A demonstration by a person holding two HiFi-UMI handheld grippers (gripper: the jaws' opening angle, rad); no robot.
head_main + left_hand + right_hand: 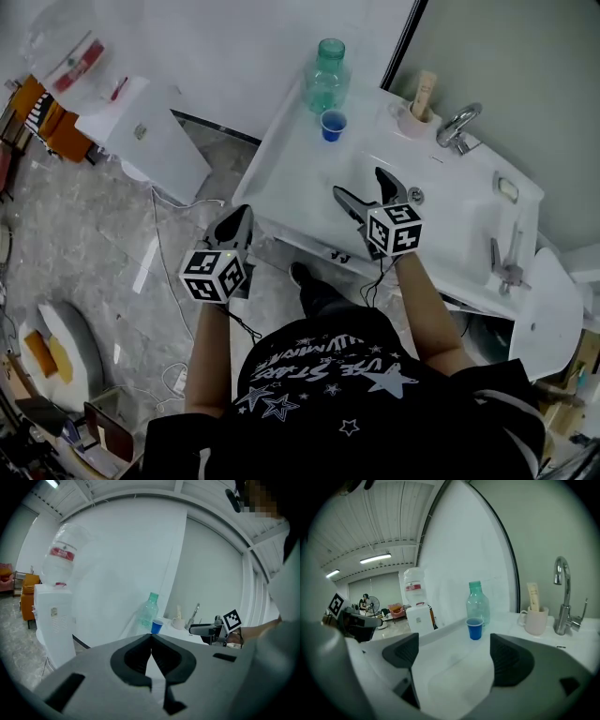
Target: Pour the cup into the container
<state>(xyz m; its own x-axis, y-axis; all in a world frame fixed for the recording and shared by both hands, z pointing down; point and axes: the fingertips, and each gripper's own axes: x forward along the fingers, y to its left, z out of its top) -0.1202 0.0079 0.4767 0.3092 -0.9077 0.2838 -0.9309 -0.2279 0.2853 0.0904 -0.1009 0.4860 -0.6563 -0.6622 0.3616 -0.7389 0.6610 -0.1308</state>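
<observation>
- The blue cup (333, 125) stands upright at the far left of the white table (286, 164), with nothing touching it.
- Just behind the cup, towards the wall, stands the green bottle (327, 75), a clear, green-tinted container that is also upright. Whether the two touch cannot be told.
- The right gripper (360, 185) hovers over the near left part of the sink basin (441, 220) set into the table. It points towards the cup but is well apart from it.
- In the right gripper view its fingers are spread wide and hold nothing. Only bare white table shows between them, with the cup (475, 628) and the bottle (477, 603) straight ahead beyond the tips.
- The left gripper (244, 216) is off the table's left edge, over the grey floor (103, 234) (not over the table at all).
- In the left gripper view its fingers meet at the tips with nothing between them. The cup (157, 626) and the bottle (148, 611) show small just above the tips.
- A pale mug (410, 117) with a tube standing in it sits on the table to the right of the cup, next to the chrome faucet (457, 127).
- A white water dispenser (141, 141) stands on the floor to the left of the table.
</observation>
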